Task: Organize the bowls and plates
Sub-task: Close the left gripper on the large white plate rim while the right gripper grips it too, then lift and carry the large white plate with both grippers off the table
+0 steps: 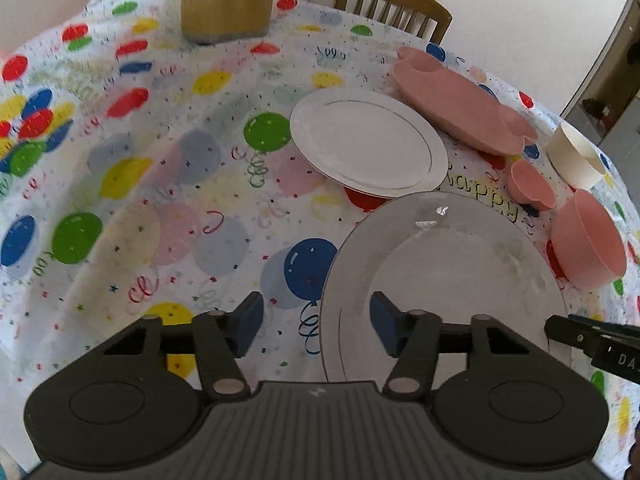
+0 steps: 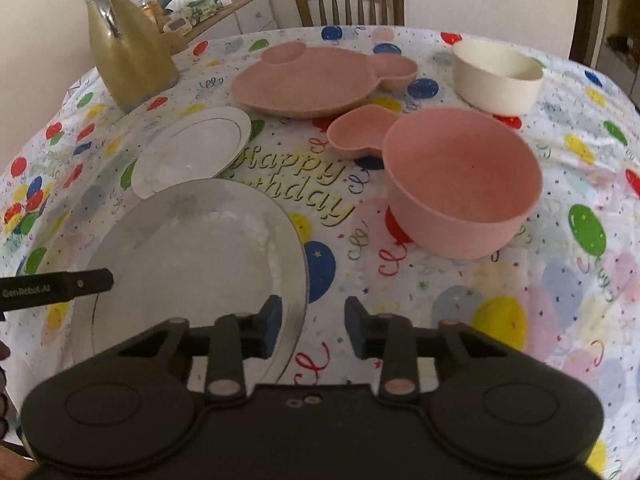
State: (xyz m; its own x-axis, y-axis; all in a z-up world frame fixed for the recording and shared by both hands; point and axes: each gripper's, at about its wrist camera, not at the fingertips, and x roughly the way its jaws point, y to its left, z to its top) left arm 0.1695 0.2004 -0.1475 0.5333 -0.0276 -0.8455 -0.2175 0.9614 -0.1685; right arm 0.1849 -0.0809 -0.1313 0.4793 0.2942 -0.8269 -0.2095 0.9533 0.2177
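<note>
A large white plate (image 1: 460, 264) (image 2: 192, 248) lies on the balloon-print tablecloth close in front. My left gripper (image 1: 318, 324) straddles its left rim, one pad over the plate and one over the cloth, with neither pad touching the rim. My right gripper (image 2: 314, 328) straddles the right rim the same way, its pads also clear of it. Behind lies a smaller white plate (image 1: 368, 148) (image 2: 192, 148). A pink ear-shaped divided plate (image 2: 320, 80), a small pink ear-shaped dish (image 2: 360, 132), a pink bowl (image 2: 464, 184) and a cream bowl (image 2: 496, 76) stand further back and right.
A tall gold pitcher (image 2: 124, 52) stands at the back left of the table. A wooden chair (image 2: 348, 0) is behind the far edge, with a cluttered cabinet (image 2: 224, 8) by the wall. The table edge drops away at far right.
</note>
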